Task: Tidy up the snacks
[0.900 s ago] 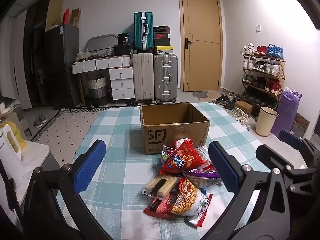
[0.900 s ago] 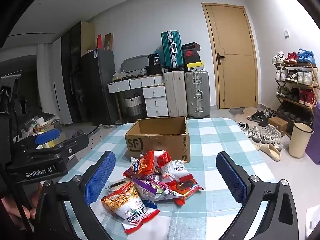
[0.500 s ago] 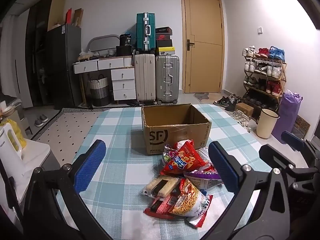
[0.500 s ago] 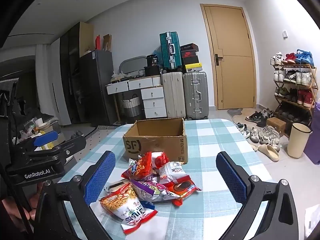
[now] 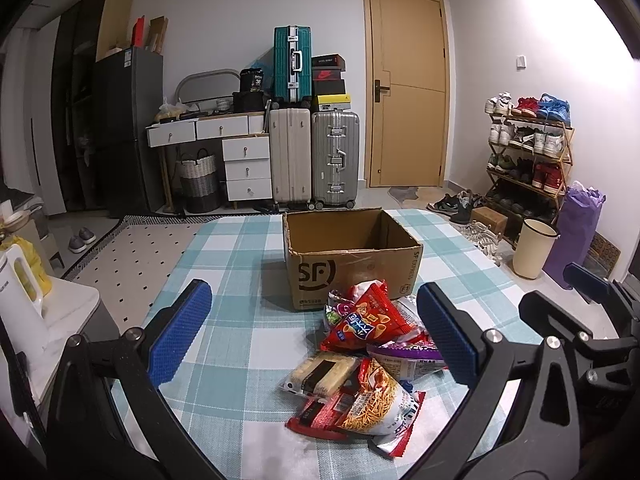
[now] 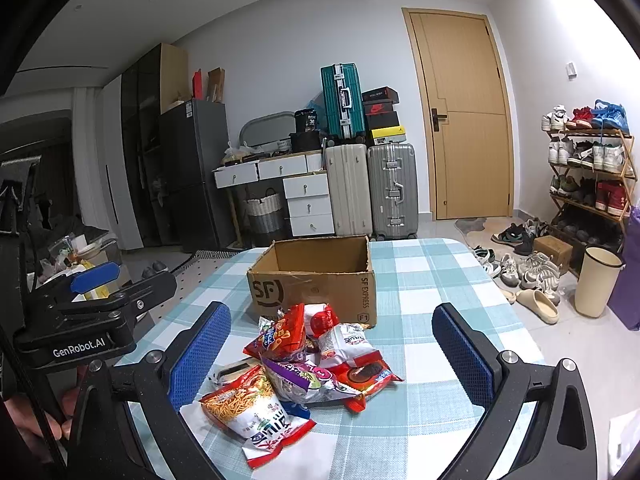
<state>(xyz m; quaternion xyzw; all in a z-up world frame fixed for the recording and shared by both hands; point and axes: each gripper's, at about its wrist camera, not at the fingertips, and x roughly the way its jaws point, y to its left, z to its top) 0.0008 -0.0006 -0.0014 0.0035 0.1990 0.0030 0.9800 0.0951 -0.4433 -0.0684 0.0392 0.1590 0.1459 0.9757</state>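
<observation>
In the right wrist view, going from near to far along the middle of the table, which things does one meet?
Noodle snack bag → purple snack bag → red chips bag → cardboard box → far edge of the checked table → silver suitcase on the floor behind.

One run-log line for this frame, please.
stage: pre-grasp | left hand-held gripper: open, empty | right hand-held gripper: open, empty | snack packets: piled before cardboard box | box: nothing visible inside

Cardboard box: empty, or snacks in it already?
Looks empty: the cardboard box shows only bare inner walls; its floor is hidden. Snacks lie outside.
</observation>
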